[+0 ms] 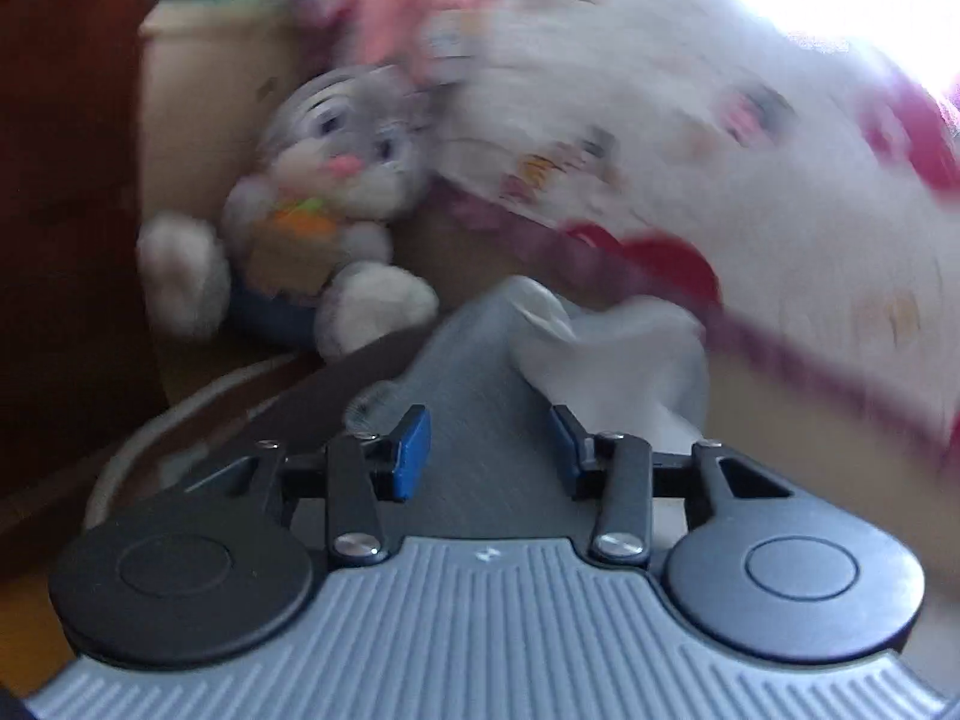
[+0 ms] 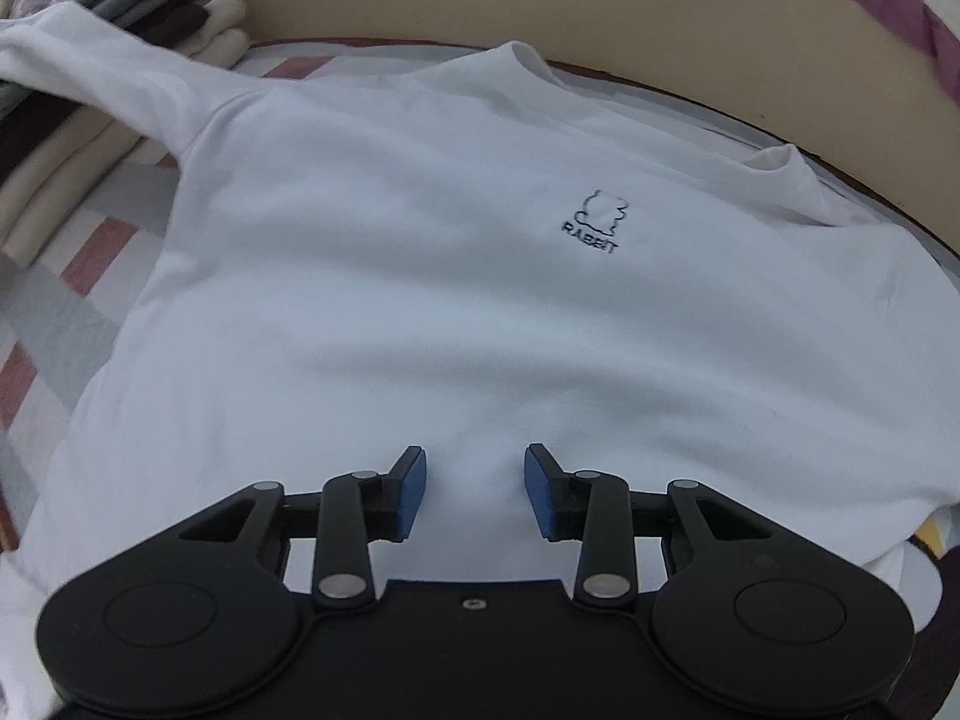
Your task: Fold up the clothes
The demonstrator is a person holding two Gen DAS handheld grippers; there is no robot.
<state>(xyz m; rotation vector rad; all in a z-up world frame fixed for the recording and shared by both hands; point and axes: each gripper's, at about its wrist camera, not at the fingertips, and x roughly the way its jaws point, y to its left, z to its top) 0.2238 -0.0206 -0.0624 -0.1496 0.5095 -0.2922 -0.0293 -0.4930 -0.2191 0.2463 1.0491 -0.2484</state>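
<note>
Both my tongs, right gripper [image 2: 475, 492] and left gripper [image 1: 491, 450], gape empty over the flat white shirt [image 2: 420, 276]; next, pinching its far-left sleeve [image 2: 114, 60] inward.

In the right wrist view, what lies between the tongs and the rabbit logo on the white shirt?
Only bare white shirt fabric, lightly rippled, separates the right tongs from the rabbit logo; nothing rests on that stretch.

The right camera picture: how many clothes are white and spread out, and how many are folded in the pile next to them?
White shirt spread flat: 1
Folded clothes in the pile beside it: about 5, since the layers are hard to tell apart
Total: about 6
</note>
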